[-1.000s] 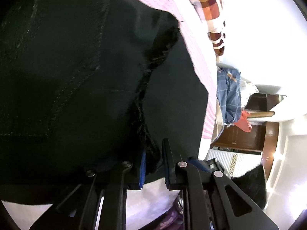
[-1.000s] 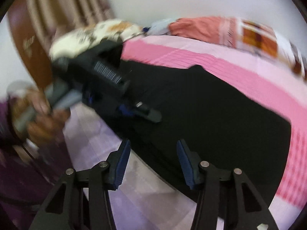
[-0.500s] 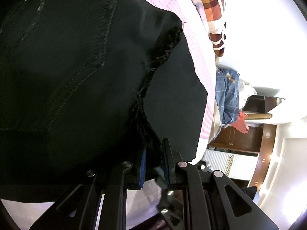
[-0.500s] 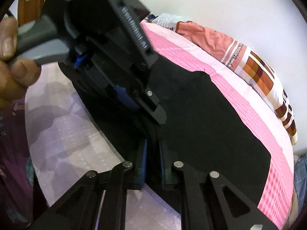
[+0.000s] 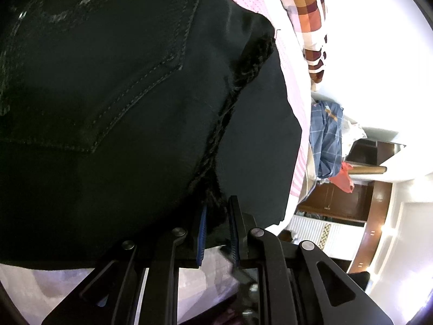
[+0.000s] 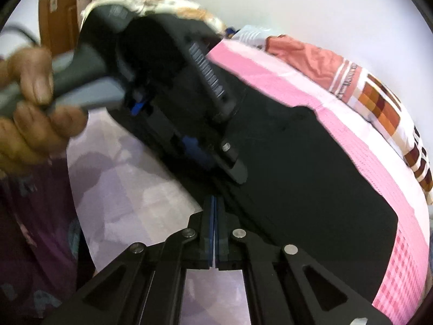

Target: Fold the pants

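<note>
Black pants (image 5: 121,108) lie spread on a pink bedsheet (image 6: 365,162); a stitched back pocket and a frayed seam show in the left wrist view. My left gripper (image 5: 217,224) is shut on a bunch of that frayed edge, which stands between its blue pads. The right wrist view shows the same left gripper (image 6: 230,159) held by a hand (image 6: 29,108) over the pants (image 6: 311,176). My right gripper (image 6: 213,211) is closing its jaws; the pads meet at the near edge of the pants, pinching the cloth at their tips.
A checked orange and white pillow (image 6: 379,100) lies along the far side of the bed. A flowered pillow (image 6: 162,5) sits behind the left gripper. Blue checked cloth (image 5: 327,140) hangs beyond the bed's end, near a wooden cabinet (image 5: 341,200). Pale purple sheet (image 6: 130,184) lies under my right gripper.
The right gripper's jaws went from wide open to shut on the near pants edge, beside the left gripper. The left gripper kept its grip and hardly moved.
</note>
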